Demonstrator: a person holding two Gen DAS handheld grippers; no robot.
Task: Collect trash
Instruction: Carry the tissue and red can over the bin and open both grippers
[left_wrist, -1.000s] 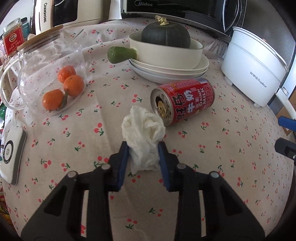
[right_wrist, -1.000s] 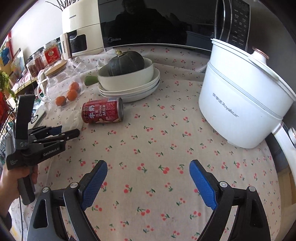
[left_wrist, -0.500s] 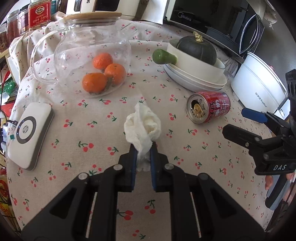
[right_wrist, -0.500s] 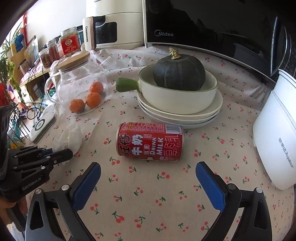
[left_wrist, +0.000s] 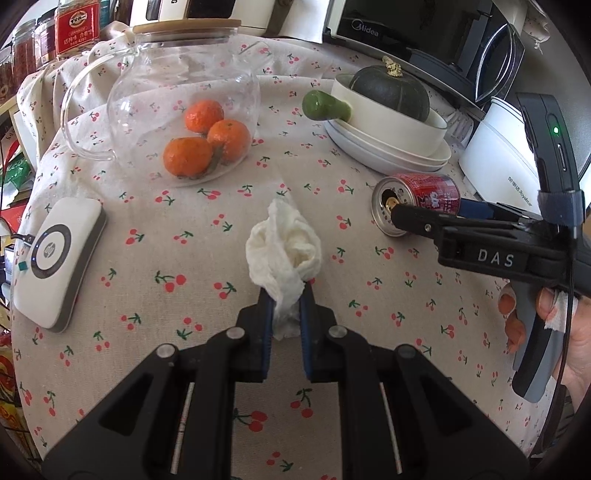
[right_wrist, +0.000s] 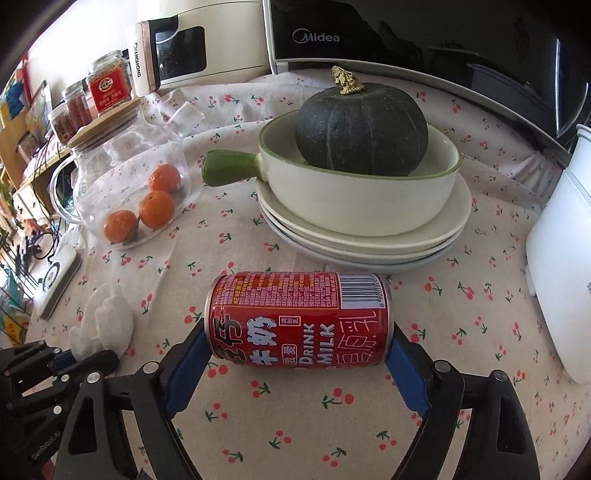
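My worktop (right_wrist: 332, 417) is covered by a beige cloth printed with red cherries. Lying on it I see a red milk can (right_wrist: 299, 319) on its side, a crumpled white tissue (left_wrist: 282, 251), a glass jug (left_wrist: 177, 107) holding oranges, a white charger puck (left_wrist: 55, 258), a stack of white plates (right_wrist: 369, 236) and a white cooker (right_wrist: 561, 258).

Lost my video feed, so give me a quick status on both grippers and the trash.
Left gripper shut on crumpled white tissue. Right gripper closing, straddling red drink can lying sideways; grip unconfirmed. Stacked white plates just behind, not blocking.
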